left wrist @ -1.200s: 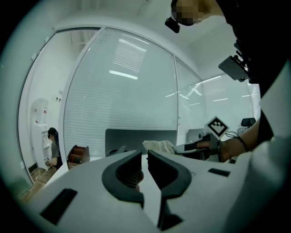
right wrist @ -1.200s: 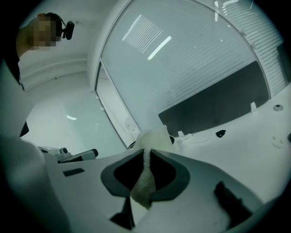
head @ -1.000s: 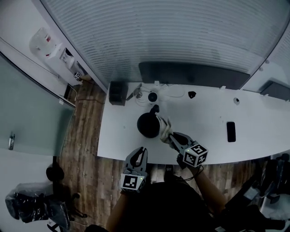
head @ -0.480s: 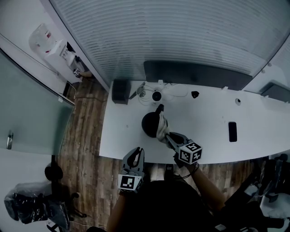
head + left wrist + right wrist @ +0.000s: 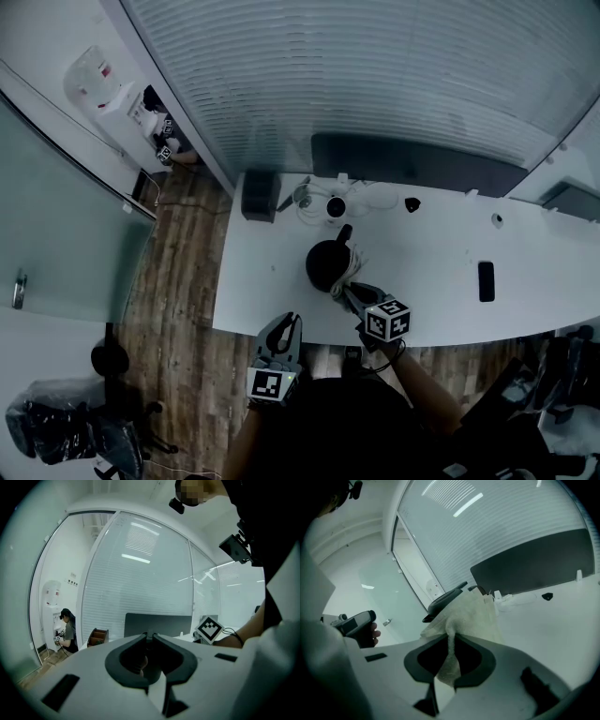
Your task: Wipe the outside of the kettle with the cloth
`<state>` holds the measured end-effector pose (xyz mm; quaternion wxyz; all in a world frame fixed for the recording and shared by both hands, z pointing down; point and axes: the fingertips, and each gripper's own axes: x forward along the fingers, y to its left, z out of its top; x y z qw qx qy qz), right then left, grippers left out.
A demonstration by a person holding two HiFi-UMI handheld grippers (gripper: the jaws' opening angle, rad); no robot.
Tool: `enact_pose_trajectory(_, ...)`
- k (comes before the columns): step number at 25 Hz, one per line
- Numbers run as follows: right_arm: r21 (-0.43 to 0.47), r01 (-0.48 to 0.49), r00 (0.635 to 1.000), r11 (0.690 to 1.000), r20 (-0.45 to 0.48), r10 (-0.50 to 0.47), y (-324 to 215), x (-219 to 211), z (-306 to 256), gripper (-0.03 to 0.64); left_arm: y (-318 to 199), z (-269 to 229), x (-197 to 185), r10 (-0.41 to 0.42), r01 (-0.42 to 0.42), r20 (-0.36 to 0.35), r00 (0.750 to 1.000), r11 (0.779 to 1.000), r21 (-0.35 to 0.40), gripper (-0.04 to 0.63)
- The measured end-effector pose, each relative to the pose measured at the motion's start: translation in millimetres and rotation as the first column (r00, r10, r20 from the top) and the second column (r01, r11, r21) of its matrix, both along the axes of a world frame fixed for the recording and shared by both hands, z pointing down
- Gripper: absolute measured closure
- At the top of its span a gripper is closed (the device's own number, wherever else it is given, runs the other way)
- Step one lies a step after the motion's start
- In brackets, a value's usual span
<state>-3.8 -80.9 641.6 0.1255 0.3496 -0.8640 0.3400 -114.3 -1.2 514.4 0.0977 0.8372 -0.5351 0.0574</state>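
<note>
A black kettle [image 5: 325, 262] stands on the white desk [image 5: 441, 291], near its front edge. A pale cloth [image 5: 348, 272] lies against the kettle's right side, and my right gripper [image 5: 351, 292] is shut on it. In the right gripper view the cloth [image 5: 469, 616] bunches up out of the closed jaws and hides most of the kettle [image 5: 444, 602] behind it. My left gripper [image 5: 292, 322] hangs off the desk's front edge, left of the kettle and apart from it. Its jaws are shut, with nothing between them, in the left gripper view [image 5: 149, 636].
A dark monitor [image 5: 417, 164] runs along the desk's back edge. In front of it are a black box [image 5: 255, 195], a white round device [image 5: 335, 206] with cables and a small black object [image 5: 411, 203]. A phone [image 5: 486, 280] lies at the right. A person [image 5: 155, 101] stands by the far-left dispenser.
My right gripper has drawn the cloth closer in along the kettle's right side and lower. The left gripper has drifted left, away from the kettle, still shut.
</note>
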Motion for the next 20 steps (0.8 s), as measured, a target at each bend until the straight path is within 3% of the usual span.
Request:
enact_pose_trajectory(4,-0.021,-0.009,1.0,1.0,-0.003,0.009,1.2,0.9,12.5,0.569,-1.2,3.2,-14.3,-0.019,0.019,-0.009,1.0,1.0,-0.007,0.569)
enact_pose_trajectory(16,-0.143,0.002,0.99,0.99,-0.141,-0.023,13.3,-5.1,96.4,0.575,1.9,10.8,-25.3,-0.008,0.008,-0.013,1.0,1.0,-0.014,0.569)
enact_pose_trajectory(20,-0.13,0.007,0.997,0.992,-0.072,-0.016,19.0,7.1,77.1,0.575,3.6,5.0,-17.3,0.009,-0.009,-0.001,1.0,1.0,-0.02,0.569)
